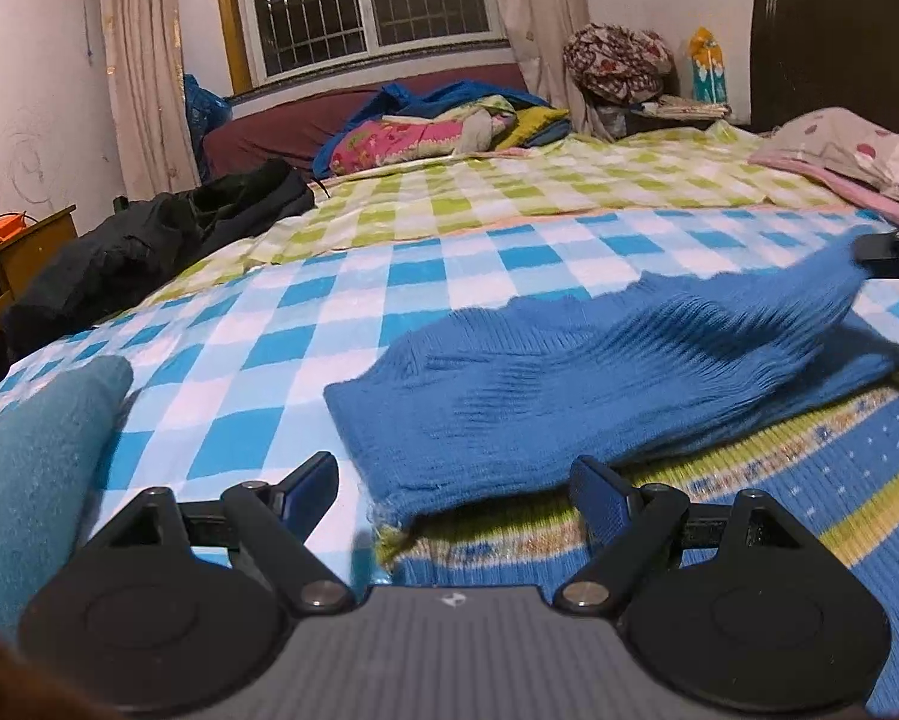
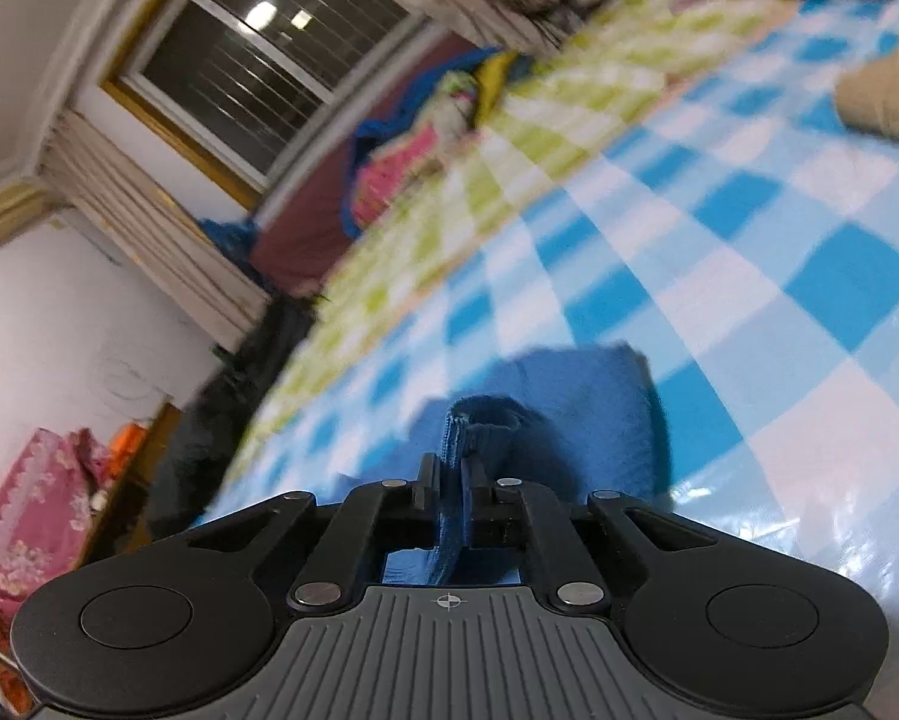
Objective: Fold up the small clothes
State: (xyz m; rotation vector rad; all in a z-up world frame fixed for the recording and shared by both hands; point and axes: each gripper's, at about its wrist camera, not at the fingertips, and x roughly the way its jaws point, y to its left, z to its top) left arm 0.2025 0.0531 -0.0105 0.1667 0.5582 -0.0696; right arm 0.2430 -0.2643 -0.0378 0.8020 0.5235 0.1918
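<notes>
A blue sweater [image 1: 599,384] is seen spread on the bed [image 1: 389,276]. Its far right corner is lifted by the right gripper [image 1: 887,249]. The left gripper [image 1: 455,489] is held spread wide at the sweater's near edge, nothing gripped. A teal cloth [image 1: 35,456] lies left of the sweater.

Lying bare ahead-left on checked sheet [image 1: 425,276]; blocking: black jacket [image 1: 149,252] far left, teal cloth [image 1: 35,450] near left.

Right wrist view motion-blurred: window [image 2: 257,66] and bed [image 2: 749,252] smeared. Blue knit sweater [image 1: 599,360] blurred where lifted, cut by frame edge. Right claw [image 1: 893,249] mostly out of frame.
</notes>
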